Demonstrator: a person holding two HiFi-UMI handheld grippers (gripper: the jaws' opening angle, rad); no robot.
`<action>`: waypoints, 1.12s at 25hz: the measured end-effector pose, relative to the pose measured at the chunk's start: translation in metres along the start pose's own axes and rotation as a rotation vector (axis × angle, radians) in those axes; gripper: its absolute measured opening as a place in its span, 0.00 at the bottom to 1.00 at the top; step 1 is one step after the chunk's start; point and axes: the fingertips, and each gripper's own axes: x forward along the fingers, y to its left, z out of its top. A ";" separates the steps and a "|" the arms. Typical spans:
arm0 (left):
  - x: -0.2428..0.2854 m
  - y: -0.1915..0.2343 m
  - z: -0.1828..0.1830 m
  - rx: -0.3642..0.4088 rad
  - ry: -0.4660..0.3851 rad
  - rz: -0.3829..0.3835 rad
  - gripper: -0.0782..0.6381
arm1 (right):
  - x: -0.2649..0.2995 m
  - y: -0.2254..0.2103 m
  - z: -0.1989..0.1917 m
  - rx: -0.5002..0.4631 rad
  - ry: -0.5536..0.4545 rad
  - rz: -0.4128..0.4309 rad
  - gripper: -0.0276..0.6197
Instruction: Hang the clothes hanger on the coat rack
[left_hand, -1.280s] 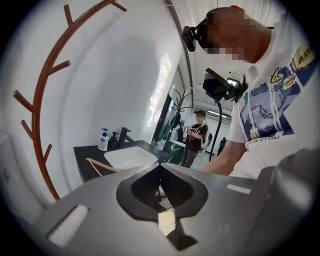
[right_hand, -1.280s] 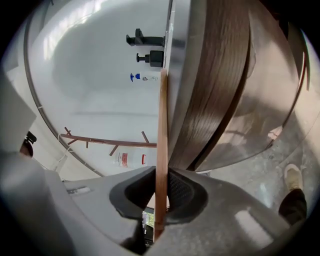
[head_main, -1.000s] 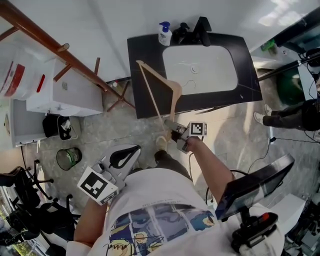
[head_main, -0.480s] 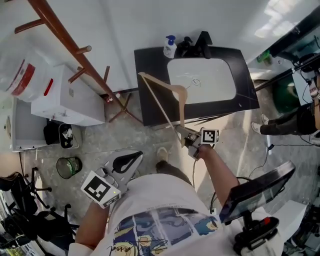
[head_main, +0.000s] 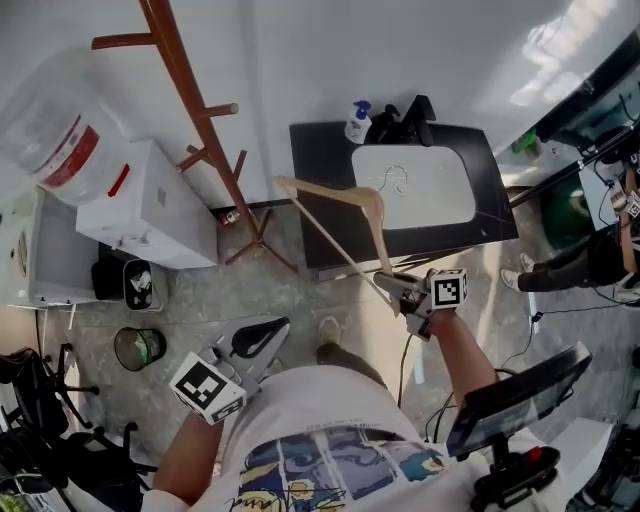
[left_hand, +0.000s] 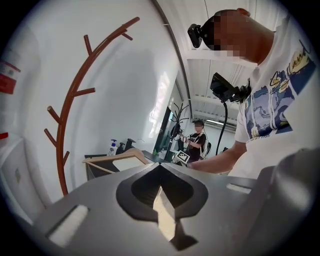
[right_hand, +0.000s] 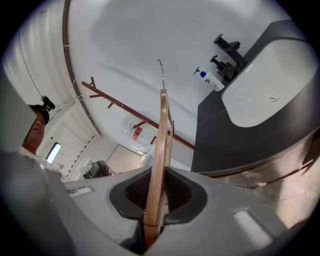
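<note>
The right claw (head_main: 393, 287) holds the wooden hanger (head_main: 370, 200) by one end. In the right gripper view its jaws are narrow and press on the wood from both sides, and the hanger stands up between them on its edge, with the thin wire hook (right_hand: 161, 70) at the far end. In the head view the hanger is in the air in front of the dark tabletop (head_main: 320, 160) with the white sink (head_main: 415, 185), its free end pointing to the left. A soap bottle (head_main: 358, 122) stands at the back of the tabletop. The brown rack (head_main: 200, 120) stands by the wall, left of the tabletop, and the hanger is apart from it, on none of its pegs. The left claw (head_main: 268, 332) is low at the person's side. Its jaws are together at the tips, with nothing between them.
</note>
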 end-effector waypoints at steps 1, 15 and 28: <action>-0.003 0.000 0.001 0.002 -0.007 -0.001 0.11 | 0.001 0.008 0.000 -0.011 0.013 0.004 0.10; -0.072 0.003 -0.004 0.002 -0.098 0.044 0.11 | 0.044 0.144 -0.011 -0.191 0.224 0.179 0.10; -0.128 0.016 -0.010 -0.004 -0.174 0.113 0.11 | 0.106 0.266 0.047 -0.328 0.220 0.371 0.10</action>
